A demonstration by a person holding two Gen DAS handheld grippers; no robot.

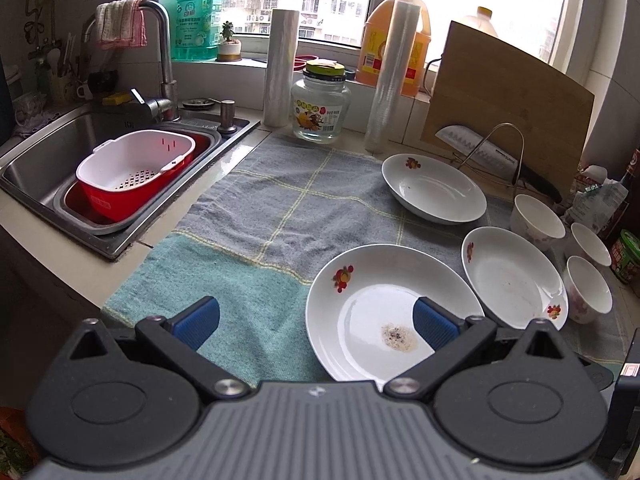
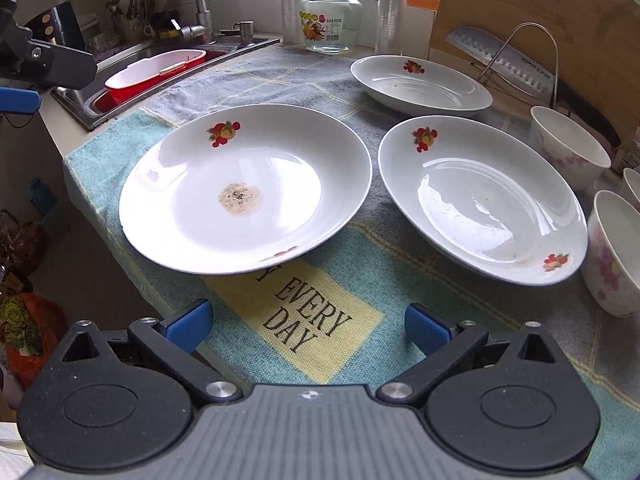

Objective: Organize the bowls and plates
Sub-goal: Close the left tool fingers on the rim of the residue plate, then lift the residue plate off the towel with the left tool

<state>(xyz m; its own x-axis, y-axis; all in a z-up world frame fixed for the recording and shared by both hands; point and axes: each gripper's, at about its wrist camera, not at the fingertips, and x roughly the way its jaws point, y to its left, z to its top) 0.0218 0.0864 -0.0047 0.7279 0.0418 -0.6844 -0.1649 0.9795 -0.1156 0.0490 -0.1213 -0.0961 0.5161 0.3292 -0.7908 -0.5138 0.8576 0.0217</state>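
Note:
Three white plates with fruit prints lie on a checked cloth (image 1: 256, 216). The nearest plate (image 1: 360, 312) (image 2: 244, 188) has a brown stain in its middle. A second plate (image 1: 512, 276) (image 2: 480, 200) lies to its right, and a third (image 1: 434, 188) (image 2: 420, 84) lies farther back. Three small floral bowls (image 1: 538, 220) (image 1: 590, 244) (image 1: 588, 288) stand at the right. My left gripper (image 1: 316, 322) is open; its right pad (image 1: 434, 326) hangs over the stained plate and its left pad over the cloth. My right gripper (image 2: 308, 326) is open above the cloth, short of both near plates.
A sink (image 1: 40, 168) at the left holds a red and white strainer basket (image 1: 132, 168) under the faucet (image 1: 160, 52). At the back stand a glass jar (image 1: 320, 104), two wrap rolls, a cutting board (image 1: 508, 112) and a knife (image 1: 492, 152) on a wire rack.

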